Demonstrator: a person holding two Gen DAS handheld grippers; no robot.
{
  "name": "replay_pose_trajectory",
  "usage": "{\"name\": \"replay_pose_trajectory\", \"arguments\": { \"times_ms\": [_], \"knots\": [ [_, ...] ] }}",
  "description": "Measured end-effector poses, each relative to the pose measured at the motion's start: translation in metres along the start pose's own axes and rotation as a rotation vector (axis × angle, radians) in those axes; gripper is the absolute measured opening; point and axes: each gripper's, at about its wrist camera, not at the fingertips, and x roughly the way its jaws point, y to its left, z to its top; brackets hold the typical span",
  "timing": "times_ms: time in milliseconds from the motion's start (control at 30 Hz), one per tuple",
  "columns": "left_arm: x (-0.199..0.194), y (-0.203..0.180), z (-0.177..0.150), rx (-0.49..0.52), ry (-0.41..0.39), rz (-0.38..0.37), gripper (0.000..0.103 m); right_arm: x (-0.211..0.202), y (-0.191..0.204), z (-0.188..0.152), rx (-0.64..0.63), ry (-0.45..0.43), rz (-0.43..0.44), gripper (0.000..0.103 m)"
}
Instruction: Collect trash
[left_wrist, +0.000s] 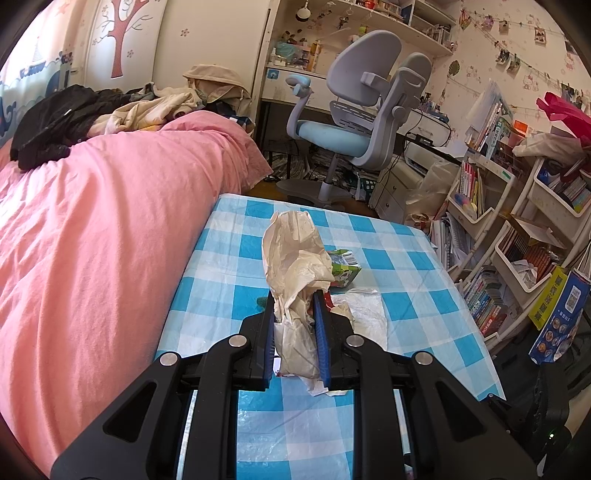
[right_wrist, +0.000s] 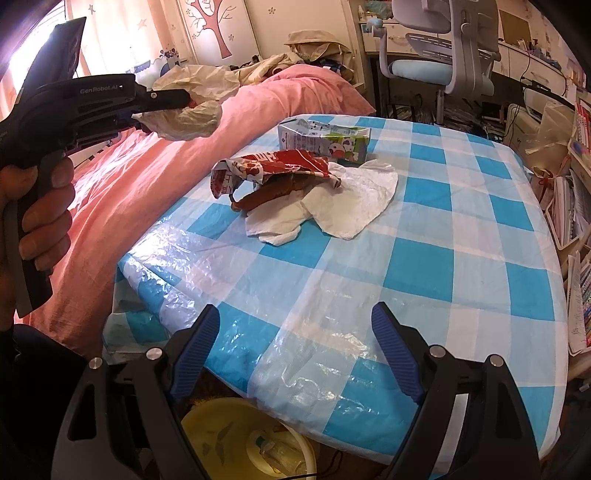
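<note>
The left gripper (left_wrist: 295, 295) is clamped on a crumpled cream wrapper (left_wrist: 295, 254), its blue-padded jaws pinched close with the paper bunched between them. It is held up in the air above the near left corner of the checked table (right_wrist: 461, 258), pointing forward and downward. A hand (right_wrist: 38, 218) wraps its handle, fingers curled around the grip. The right gripper (right_wrist: 295, 347) hangs over the table's near edge, jaws spread wide with nothing between them, tilted downward.
</note>
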Motion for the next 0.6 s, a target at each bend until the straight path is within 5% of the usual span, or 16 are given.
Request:
{"name": "replay_pose_trajectory", "arguments": {
  "times_ms": [600],
  "knots": [
    [-0.013,0.0,-0.025,0.09,0.033,-0.006,0.017,-0.001,-0.005,-0.002,0.006,0.002,-0.033,0.081]
  ]
}}
